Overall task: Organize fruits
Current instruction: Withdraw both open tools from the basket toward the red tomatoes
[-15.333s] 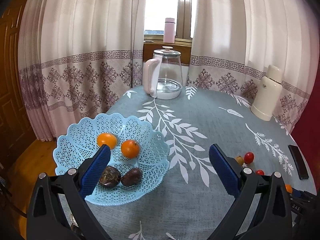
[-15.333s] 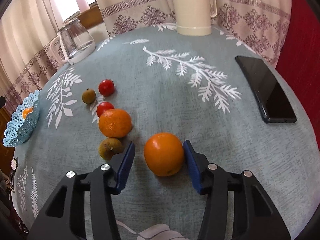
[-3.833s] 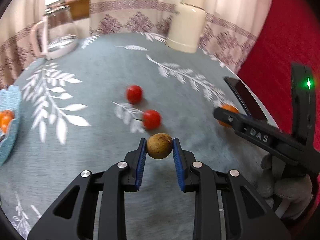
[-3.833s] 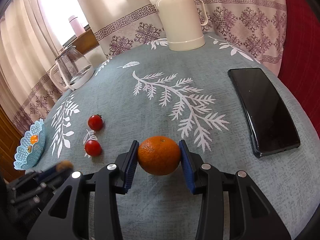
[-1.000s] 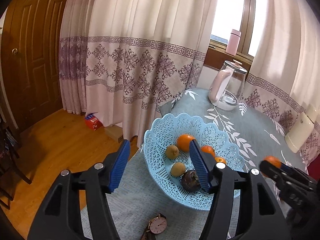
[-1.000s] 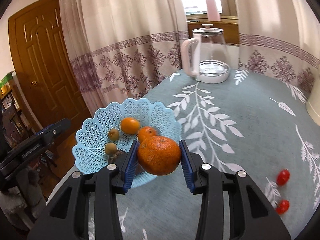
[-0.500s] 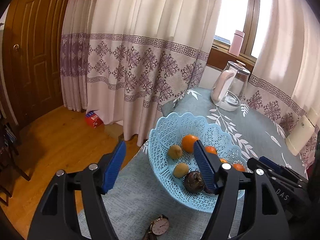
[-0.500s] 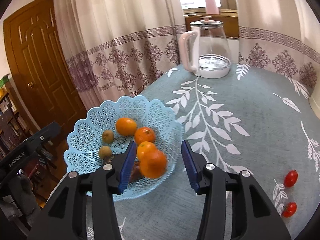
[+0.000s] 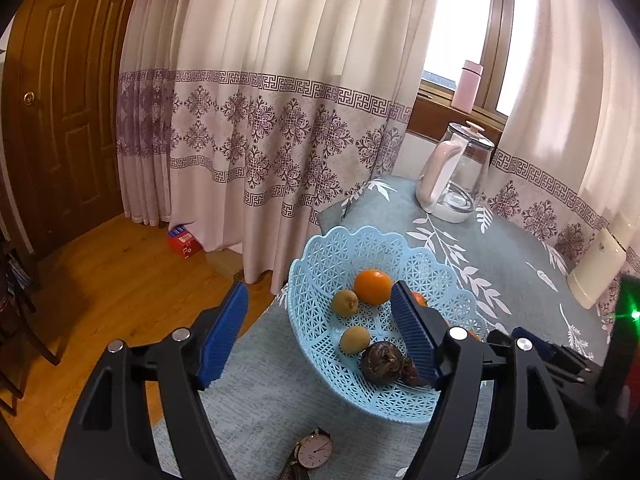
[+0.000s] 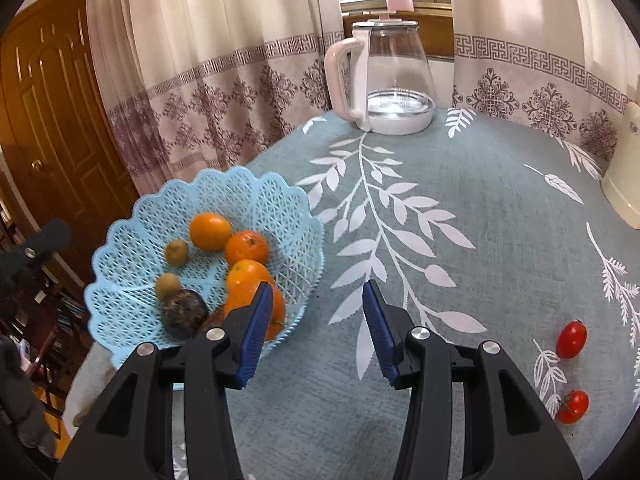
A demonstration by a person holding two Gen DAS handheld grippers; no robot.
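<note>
— What was different from one second before?

— On the left side, not much. The left claw (image 9: 320,332) stayed spread wide and empty, hanging over the near edge of the blue basket (image 9: 320,256). The two small brown fruits were already lying in it, one (image 9: 346,303) beside the far orange (image 9: 373,286) and one (image 9: 354,339) next to the dark purple fruit (image 9: 382,362).

— And the right side?

— There the change was clear. One second before, the right claw (image 10: 318,328) was pinching a big orange. Now its two blue pads stood apart with nothing between them, and that orange (image 10: 276,312) lay inside the basket (image 10: 120,308) at its near rim, partly hidden behind the left pad. It was touching another orange (image 10: 246,276).

— So the orange was delivered?

— I think yes, the release was finished. The basket was holding four oranges, two small brown fruits and the dark ones.

— What was left for the task?

— Two small tomatoes, one (image 10: 572,339) and another (image 10: 573,406), were still on the worktop (image 10: 480,208), well apart from the basket, on the right. In my opinion they should be collected next.
</note>
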